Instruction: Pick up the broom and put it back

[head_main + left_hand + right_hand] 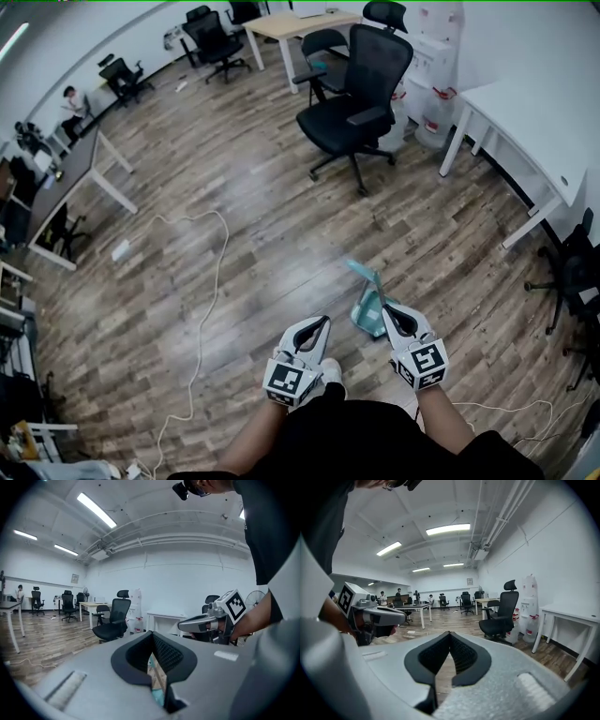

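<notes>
The broom [368, 300] is teal and lies on the wood floor, its handle end pointing up-left, just ahead of my right gripper [386, 311]. That gripper hovers over the broom's near edge with its jaws shut and nothing between them. My left gripper [322, 322] is beside it to the left, a little apart from the broom, also shut and empty. In the left gripper view a sliver of teal broom [157, 696] shows through the slit below the shut left gripper [152, 634]. In the right gripper view the right gripper [450, 634] points across open floor.
A black office chair [361, 94] stands ahead. White tables stand at the right [534, 122] and back [300, 23], with water bottles [433, 122] between them. A white cable [211, 281] snakes over the floor at left, near a desk [70, 183].
</notes>
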`<state>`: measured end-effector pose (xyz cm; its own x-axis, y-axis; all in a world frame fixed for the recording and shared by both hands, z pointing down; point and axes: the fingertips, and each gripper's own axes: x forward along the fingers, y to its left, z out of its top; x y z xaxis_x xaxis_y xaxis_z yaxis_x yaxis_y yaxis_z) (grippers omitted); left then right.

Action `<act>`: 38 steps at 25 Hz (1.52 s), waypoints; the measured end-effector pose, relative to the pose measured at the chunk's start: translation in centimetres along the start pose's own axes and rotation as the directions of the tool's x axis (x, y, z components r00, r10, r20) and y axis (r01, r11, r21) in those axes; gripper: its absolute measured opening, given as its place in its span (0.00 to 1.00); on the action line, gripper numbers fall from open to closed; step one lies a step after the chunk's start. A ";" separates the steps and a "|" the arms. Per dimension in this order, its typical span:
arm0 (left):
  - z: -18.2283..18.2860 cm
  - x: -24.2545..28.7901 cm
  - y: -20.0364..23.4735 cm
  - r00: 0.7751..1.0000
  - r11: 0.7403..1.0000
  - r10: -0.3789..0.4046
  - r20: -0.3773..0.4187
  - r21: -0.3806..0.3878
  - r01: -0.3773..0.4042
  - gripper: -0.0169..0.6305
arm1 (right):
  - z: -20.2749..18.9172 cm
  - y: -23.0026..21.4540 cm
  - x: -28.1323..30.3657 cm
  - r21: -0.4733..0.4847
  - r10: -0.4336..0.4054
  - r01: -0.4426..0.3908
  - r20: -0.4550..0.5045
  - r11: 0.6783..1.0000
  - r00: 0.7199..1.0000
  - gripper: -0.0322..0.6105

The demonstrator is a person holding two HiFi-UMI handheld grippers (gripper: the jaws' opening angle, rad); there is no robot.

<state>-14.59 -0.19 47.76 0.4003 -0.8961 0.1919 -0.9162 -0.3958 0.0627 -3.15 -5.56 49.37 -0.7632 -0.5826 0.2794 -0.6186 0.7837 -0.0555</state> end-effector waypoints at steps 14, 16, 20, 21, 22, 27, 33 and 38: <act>-1.0 4.3 4.0 0.999 0.999 -0.040 -0.016 -0.002 0.040 0.05 | -1.2 -2.7 3.3 -0.026 -0.086 0.085 -0.047 0.996 0.995 0.05; -1.4 4.7 4.2 0.999 0.999 -0.035 -0.026 -0.008 0.034 0.05 | -2.0 -3.0 3.5 -0.037 -0.084 0.082 -0.072 0.996 0.994 0.06; -2.4 5.5 4.8 0.999 1.000 -0.014 -0.051 -0.008 0.014 0.05 | -3.7 -3.8 4.1 -0.063 -0.079 0.071 -0.126 0.995 0.989 0.06; -2.7 5.7 5.1 0.998 1.000 -0.005 -0.058 -0.008 0.004 0.06 | -4.1 -4.0 4.3 -0.068 -0.078 0.069 -0.137 0.995 0.988 0.07; -3.0 5.8 5.5 0.998 1.000 0.006 -0.068 -0.012 -0.007 0.06 | -4.5 -4.3 4.4 -0.068 -0.075 0.066 -0.143 0.995 0.987 0.07; -4.8 6.1 6.9 0.992 0.999 0.038 -0.122 -0.021 -0.041 0.06 | -6.4 -5.4 5.6 -0.067 -0.073 0.062 -0.169 0.996 0.983 0.11; -7.5 6.9 7.0 0.986 0.997 0.049 -0.159 -0.042 -0.057 0.06 | -9.4 -6.9 7.2 -0.051 -0.082 0.073 -0.218 0.996 0.973 0.21; -8.8 7.7 6.7 0.982 0.997 0.048 -0.181 -0.046 -0.057 0.06 | -11.9 -8.3 8.5 -0.082 -0.087 0.068 -0.262 0.994 0.961 0.23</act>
<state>-17.85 -7.98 58.32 0.3456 -0.8628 0.3690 -0.9376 -0.3340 0.0970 -2.27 -14.46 63.61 -0.6307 -0.5718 0.5247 -0.6514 0.7575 0.0426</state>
